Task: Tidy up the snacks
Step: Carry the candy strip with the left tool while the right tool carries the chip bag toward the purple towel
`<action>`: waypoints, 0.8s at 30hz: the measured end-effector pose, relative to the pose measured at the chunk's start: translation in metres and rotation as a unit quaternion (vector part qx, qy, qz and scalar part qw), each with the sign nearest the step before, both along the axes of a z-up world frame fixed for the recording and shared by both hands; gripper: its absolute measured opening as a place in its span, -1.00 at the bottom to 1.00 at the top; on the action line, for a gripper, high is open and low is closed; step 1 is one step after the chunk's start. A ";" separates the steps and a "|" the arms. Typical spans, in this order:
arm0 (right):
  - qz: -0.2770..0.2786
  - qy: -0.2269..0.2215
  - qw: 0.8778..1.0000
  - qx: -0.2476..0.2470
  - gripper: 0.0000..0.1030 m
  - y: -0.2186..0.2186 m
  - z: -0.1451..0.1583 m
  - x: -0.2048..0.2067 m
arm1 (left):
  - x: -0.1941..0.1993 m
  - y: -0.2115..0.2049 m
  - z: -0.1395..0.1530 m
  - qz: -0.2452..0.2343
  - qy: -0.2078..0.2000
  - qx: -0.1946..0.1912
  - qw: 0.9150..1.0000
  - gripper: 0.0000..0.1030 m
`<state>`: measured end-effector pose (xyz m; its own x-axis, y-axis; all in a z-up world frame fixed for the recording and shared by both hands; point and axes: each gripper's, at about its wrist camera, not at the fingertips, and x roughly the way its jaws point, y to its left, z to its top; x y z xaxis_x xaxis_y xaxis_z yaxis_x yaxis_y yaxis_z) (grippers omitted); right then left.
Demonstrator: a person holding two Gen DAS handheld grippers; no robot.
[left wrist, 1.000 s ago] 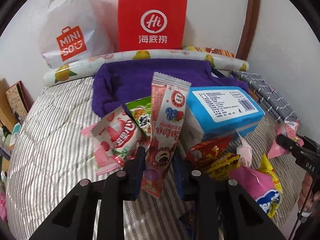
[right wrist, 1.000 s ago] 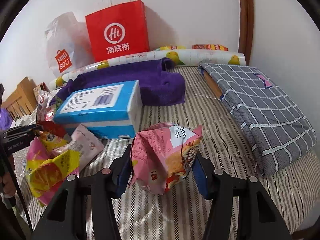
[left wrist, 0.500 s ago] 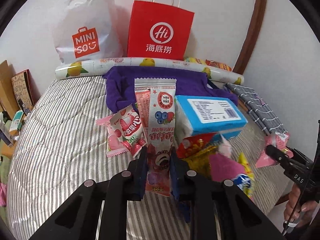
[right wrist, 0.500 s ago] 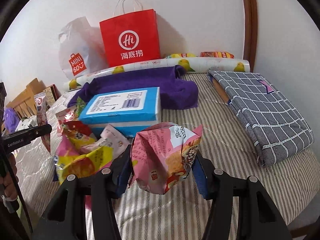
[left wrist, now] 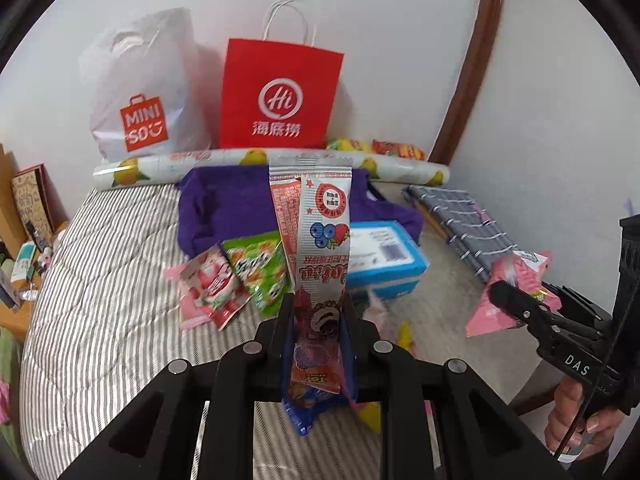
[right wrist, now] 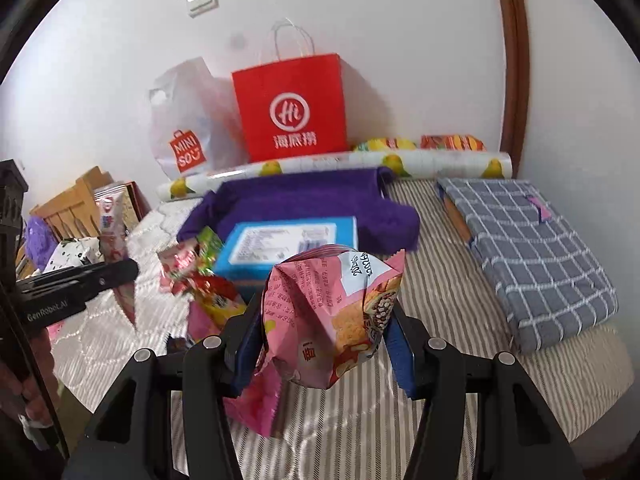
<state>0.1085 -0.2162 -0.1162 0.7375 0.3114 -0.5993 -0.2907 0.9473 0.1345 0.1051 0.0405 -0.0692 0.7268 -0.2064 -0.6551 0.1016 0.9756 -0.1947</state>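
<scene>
My left gripper is shut on a tall silver and pink snack packet and holds it upright above the bed. My right gripper is shut on a puffy pink snack bag, also lifted; that bag also shows at the right of the left wrist view. A pink strawberry packet and a green packet lie on the striped bed beside a blue box. More red and yellow packets lie left of the box.
A red paper bag and a white Miniso bag stand against the back wall behind a rolled mat. A purple towel lies behind the box. A grey checked blanket is folded at the right.
Both grippers have risen and drawn back from the pile with their packets. The bed items look smaller and lower, and more of the wall and bags shows.
</scene>
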 end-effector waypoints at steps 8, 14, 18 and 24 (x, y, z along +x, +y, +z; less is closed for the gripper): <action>0.009 -0.022 1.000 -0.002 0.06 0.009 0.036 0.012 | 0.021 -0.011 0.025 -0.009 -0.013 -0.001 1.000 -0.63; 0.007 -0.026 1.000 0.003 0.06 0.013 0.052 0.035 | 0.042 -0.014 0.034 -0.012 -0.017 0.008 1.000 -0.63; 0.007 -0.029 1.000 0.001 0.06 0.020 0.060 0.051 | 0.057 -0.014 0.036 -0.014 -0.017 0.008 1.000 -0.63; 0.008 -0.036 0.999 -0.002 0.06 0.029 0.069 0.079 | 0.083 -0.011 0.038 -0.014 -0.018 0.015 1.000 -0.63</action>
<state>0.1871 -0.1869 -0.0472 0.7738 0.3216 -0.5457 -0.3149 0.9428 0.1090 0.1884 0.0295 -0.0311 0.7438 -0.2066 -0.6357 0.1347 0.9778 -0.1603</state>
